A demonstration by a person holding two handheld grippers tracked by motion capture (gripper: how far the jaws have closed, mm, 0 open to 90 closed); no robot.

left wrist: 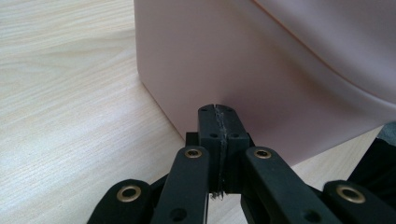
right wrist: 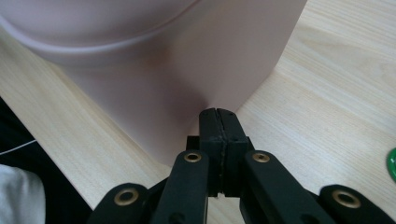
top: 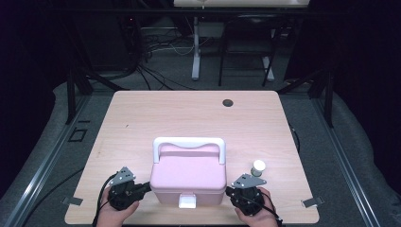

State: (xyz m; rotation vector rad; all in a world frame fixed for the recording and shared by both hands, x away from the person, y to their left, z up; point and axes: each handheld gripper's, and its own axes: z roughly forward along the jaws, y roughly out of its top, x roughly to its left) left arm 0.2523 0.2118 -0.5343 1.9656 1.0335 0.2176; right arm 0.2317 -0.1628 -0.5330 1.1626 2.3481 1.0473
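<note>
A pink lidded box with a white carry handle and a white front latch stands near the table's front edge. My left gripper points at the box's left side, jaws shut with nothing between them; in the left gripper view its tips sit right at the pink wall. My right gripper points at the box's right side, also shut and empty; its tips meet the pink wall near a corner.
A small white round-topped object stands just right of the box, behind my right gripper. A green edge shows at the right of the right gripper view. The light wood table has a dark cable hole at the back.
</note>
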